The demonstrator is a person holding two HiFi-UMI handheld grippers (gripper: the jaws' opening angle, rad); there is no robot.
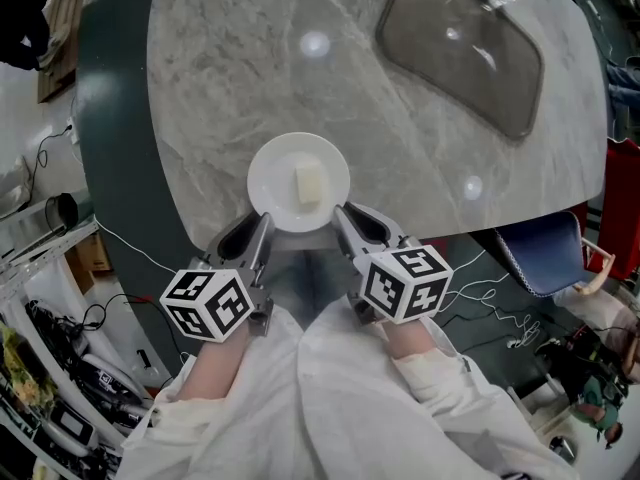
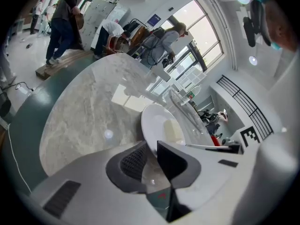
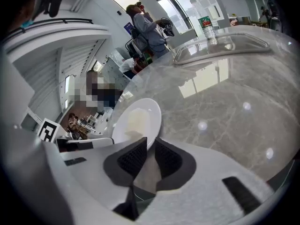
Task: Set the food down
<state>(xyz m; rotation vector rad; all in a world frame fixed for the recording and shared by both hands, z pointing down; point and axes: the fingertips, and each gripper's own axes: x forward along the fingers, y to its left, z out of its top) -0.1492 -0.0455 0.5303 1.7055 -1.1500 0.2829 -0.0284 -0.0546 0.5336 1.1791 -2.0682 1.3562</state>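
Left tongs [image 1: 258, 231] are pinching the near-left rim of the white plate [image 1: 272, 173], jaws almost together with only the thin rim between them. Right tongs [image 1: 347, 224] are clamping the near-right rim the same way. Plate is sitting at the near edge of the round marble table [image 1: 230, 68]; cannot tell whether it is resting on the stone or hanging just above it. A pale rectangular block of food [image 1: 308, 184] is lying loose at the plate's middle. Judgement: plate is looking like glazed ceramic, so stiff, smooth, prone to slipping in the pads, and likely to chip if dropped on stone. Block is looking soft and unfixed, so it is probably going to slide if the plate tips. Best hold is the rim on two sides, as now, with the plate level. Both forearms, in white sleeves [image 1: 400, 408], are reaching forward side by side, the tongs angling inward toward the plate from below its near edge.
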